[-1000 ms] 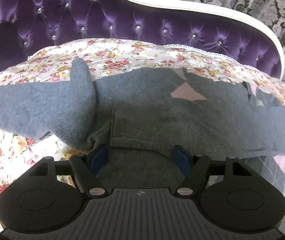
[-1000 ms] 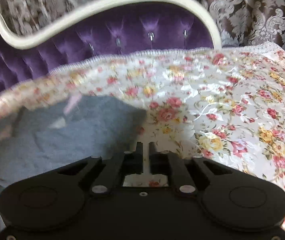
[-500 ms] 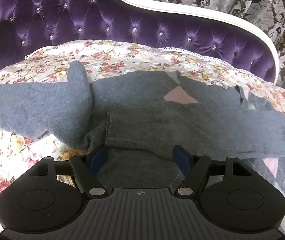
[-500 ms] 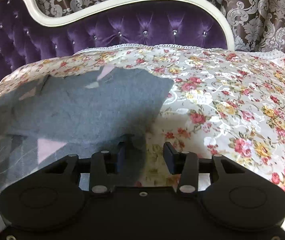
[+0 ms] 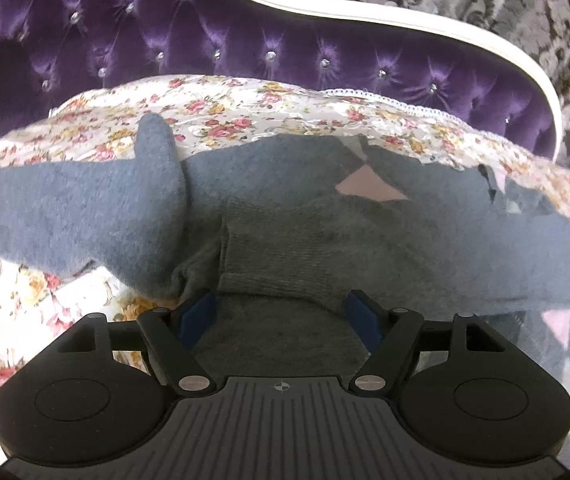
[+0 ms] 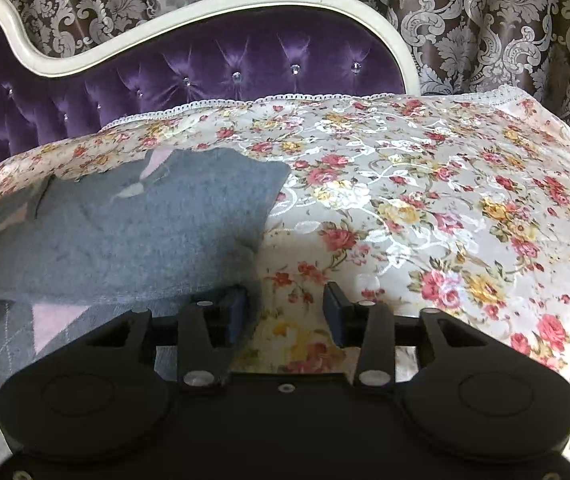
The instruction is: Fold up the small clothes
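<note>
Grey sweater lies crosswise ahead of both spread grippers, on a flowered cover.

The grey sweater [image 5: 365,240] runs left to right across the left gripper [image 5: 281,312], its ribbed hem between the spread, empty fingers, one sleeve [image 5: 85,216] flung out to the left. The right gripper [image 6: 287,308], also spread and holding nothing, has the sweater's edge at its left finger, floral cover [image 6: 425,208] straight ahead. The left gripper seems nearer for the next fold. A purple tufted headboard [image 6: 205,68] and patterned curtain [image 6: 505,20] stand beyond.
</note>
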A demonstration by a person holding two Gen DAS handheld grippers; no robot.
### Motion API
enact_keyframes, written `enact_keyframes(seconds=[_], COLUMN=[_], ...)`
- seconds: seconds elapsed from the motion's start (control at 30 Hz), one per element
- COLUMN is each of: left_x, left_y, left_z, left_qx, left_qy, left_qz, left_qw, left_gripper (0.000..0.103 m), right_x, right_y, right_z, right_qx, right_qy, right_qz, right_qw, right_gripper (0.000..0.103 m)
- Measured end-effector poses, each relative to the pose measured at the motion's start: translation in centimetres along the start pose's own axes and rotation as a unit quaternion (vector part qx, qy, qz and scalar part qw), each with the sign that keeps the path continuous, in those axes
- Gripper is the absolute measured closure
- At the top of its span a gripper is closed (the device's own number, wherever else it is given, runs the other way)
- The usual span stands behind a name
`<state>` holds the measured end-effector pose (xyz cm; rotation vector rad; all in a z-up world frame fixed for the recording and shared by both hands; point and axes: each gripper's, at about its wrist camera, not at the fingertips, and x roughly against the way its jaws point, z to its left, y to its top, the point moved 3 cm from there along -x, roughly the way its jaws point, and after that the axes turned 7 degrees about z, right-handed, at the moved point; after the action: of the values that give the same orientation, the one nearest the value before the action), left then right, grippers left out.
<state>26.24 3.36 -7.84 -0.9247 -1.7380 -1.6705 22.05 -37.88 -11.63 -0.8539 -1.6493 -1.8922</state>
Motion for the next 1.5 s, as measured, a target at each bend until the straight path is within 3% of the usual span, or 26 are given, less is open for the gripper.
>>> enact_keyframes(seconds=[0.17, 0.37, 0.5, 0.57, 0.73, 0.87, 1.23, 1.5], left_x=[-0.4, -0.7, -0.2, 0.5, 3.2, 5.1, 6.3, 5.8], left_y=[-0.5, -0.7, -0.6, -0.9, -1.2, -0.5, 0.8, 0.8], left_z=[-0.9, -1.0, -0.9, -0.5, 1.4, 4.9, 14.7, 19.8], left_qx=[-0.048, -0.060, -0.067, -0.058, -0.055, -0.016, 0.080, 0.128], left_qy=[0.000, -0.011, -0.018, -0.020, -0.008, -0.006, 0.042, 0.075], left_qz=[0.002, 0.011, 0.024, 0.013, -0.028, -0.049, -0.055, -0.061], left_qw=[0.9989, 0.9981, 0.9973, 0.9980, 0.9980, 0.9987, 0.9944, 0.9870], left_gripper=[0.010, 0.000, 0.002, 0.014, 0.015, 0.015, 0.015, 0.015], right_x=[1.4, 4.1, 5.9, 6.6, 7.5, 6.9, 4.9, 3.5], right_y=[-0.8, -1.7, -2.2, -2.6, -3.7, -4.6, -7.4, -8.6], right_z=[-0.3, 0.6, 2.7, 4.3, 8.6, 12.0, 20.0, 20.3], right_qx=[-0.012, -0.042, -0.044, -0.036, -0.010, 0.000, 0.038, 0.038], right_qy=[0.007, 0.035, 0.064, 0.082, 0.120, 0.143, 0.120, 0.086], right_qz=[0.002, -0.012, -0.027, -0.033, -0.045, -0.042, -0.025, -0.017], right_qw=[1.000, 0.998, 0.997, 0.995, 0.992, 0.989, 0.992, 0.995], right_gripper=[0.039, 0.026, 0.021, 0.018, 0.016, 0.014, 0.012, 0.003])
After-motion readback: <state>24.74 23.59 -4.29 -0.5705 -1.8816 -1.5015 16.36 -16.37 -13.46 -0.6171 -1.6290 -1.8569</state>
